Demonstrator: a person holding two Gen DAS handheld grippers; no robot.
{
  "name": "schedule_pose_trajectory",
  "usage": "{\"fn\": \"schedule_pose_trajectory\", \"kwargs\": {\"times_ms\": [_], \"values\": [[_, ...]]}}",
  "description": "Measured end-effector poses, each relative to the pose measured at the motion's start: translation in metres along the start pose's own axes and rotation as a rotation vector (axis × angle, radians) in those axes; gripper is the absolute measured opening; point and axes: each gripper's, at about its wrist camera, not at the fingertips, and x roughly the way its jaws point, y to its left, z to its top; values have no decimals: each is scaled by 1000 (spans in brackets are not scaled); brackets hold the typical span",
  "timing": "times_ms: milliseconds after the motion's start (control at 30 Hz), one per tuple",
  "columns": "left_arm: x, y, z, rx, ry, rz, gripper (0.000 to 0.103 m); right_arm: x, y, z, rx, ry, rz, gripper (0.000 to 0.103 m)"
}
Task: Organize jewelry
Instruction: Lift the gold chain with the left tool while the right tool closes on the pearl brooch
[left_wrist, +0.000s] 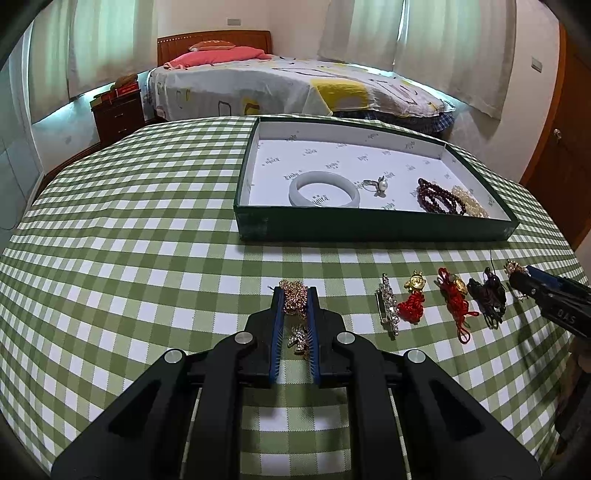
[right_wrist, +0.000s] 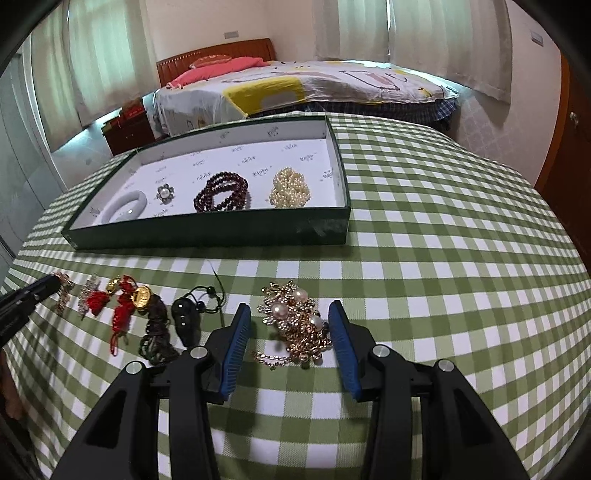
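My left gripper (left_wrist: 295, 291) is shut on a gold chain necklace (left_wrist: 294, 301) on the checked tablecloth. My right gripper (right_wrist: 290, 308) is open, its pads either side of a gold-and-pearl brooch piece (right_wrist: 295, 321) lying on the cloth. A green box tray (left_wrist: 369, 225) holds a white bangle (left_wrist: 324, 189), a pearl ring (left_wrist: 378, 184), a dark red bead bracelet (left_wrist: 437, 197) and a pale pearl strand (right_wrist: 290, 186). On the cloth lie a crystal brooch (left_wrist: 388, 306), two red-knot gold charms (left_wrist: 413, 295) (left_wrist: 456, 295) and a dark cord pendant (left_wrist: 489, 295).
The table has a green-white checked cloth (left_wrist: 147, 240). Behind it stand a bed (left_wrist: 295, 88), a wooden nightstand (left_wrist: 118, 114) and curtains. A wooden door (left_wrist: 565, 147) is at the right. My right gripper shows at the right edge of the left wrist view (left_wrist: 517, 278).
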Motion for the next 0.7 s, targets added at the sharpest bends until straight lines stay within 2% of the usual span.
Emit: {"fn": "schedule_pose_trajectory", "kwargs": {"times_ms": [100,700], "values": [[0,1,1,-4,-3,1,12,0,-2,1,-2,2,3,41],[-3,1,3,-10,-12,2,12,-9,0,-3,2,-20,28,41]]}}
